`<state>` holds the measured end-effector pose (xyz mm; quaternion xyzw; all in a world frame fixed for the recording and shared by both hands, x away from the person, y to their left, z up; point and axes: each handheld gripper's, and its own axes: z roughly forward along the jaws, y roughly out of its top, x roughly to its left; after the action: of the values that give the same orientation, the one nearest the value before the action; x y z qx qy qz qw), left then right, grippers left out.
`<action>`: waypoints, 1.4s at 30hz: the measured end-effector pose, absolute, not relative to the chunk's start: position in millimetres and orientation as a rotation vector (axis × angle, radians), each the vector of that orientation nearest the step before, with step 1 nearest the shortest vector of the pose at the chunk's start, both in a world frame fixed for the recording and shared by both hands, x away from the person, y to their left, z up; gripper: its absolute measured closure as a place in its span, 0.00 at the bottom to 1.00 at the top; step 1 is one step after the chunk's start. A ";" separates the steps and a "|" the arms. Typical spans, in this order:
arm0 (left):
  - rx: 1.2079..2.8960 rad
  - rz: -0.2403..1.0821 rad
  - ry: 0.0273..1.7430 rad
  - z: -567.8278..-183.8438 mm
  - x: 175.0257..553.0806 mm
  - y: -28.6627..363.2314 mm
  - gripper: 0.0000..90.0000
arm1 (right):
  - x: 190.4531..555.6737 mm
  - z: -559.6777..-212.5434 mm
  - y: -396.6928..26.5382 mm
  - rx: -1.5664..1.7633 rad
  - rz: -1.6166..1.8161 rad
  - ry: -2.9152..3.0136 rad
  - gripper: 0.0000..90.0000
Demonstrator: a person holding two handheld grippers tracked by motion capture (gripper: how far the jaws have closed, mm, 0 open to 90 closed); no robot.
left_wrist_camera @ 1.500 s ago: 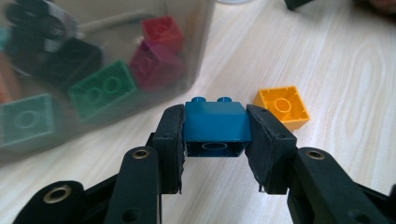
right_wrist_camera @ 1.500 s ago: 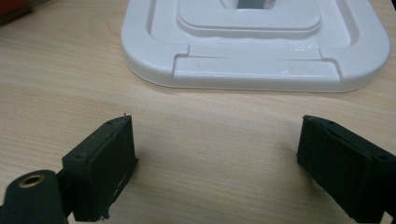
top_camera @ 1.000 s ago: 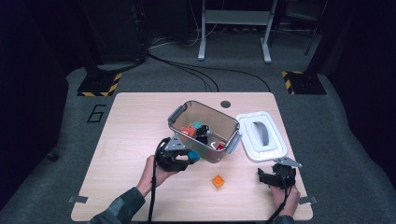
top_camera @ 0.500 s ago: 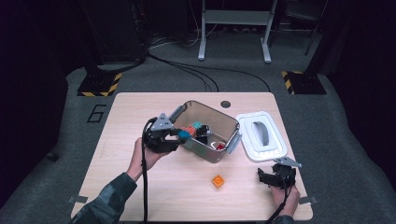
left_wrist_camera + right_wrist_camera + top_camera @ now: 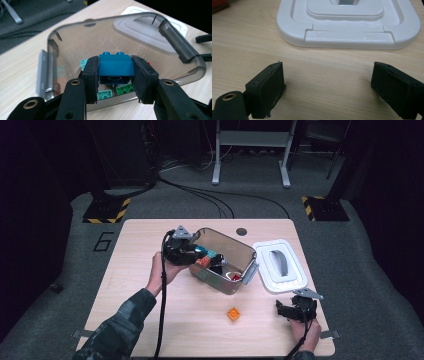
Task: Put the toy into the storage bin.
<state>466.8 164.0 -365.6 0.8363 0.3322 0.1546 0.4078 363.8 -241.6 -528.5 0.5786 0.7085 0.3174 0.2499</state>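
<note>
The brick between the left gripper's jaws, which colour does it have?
Blue. The brick shows best in the left gripper view, clamped by the left gripper above the clear bin.

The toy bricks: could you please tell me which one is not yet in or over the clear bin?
The orange brick, alone on the table; the blue brick is clamped in the left gripper over the bin.

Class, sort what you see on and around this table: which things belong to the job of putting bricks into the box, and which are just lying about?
In the job:
left gripper
blue brick, clamped between its fingers
clear box
orange brick

Lying about:
white lid
right gripper, open on the table
floor cables
</note>
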 end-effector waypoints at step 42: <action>2.179 0.399 0.806 -390.8 401.2 158.6 0.20 | 363.7 -528.5 -241.5 1.575 0.862 1.928 0.12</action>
<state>401.2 158.6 -390.8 0.8542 0.3158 0.1563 0.3822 363.7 -241.5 -528.5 0.5787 0.7084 0.3168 0.2509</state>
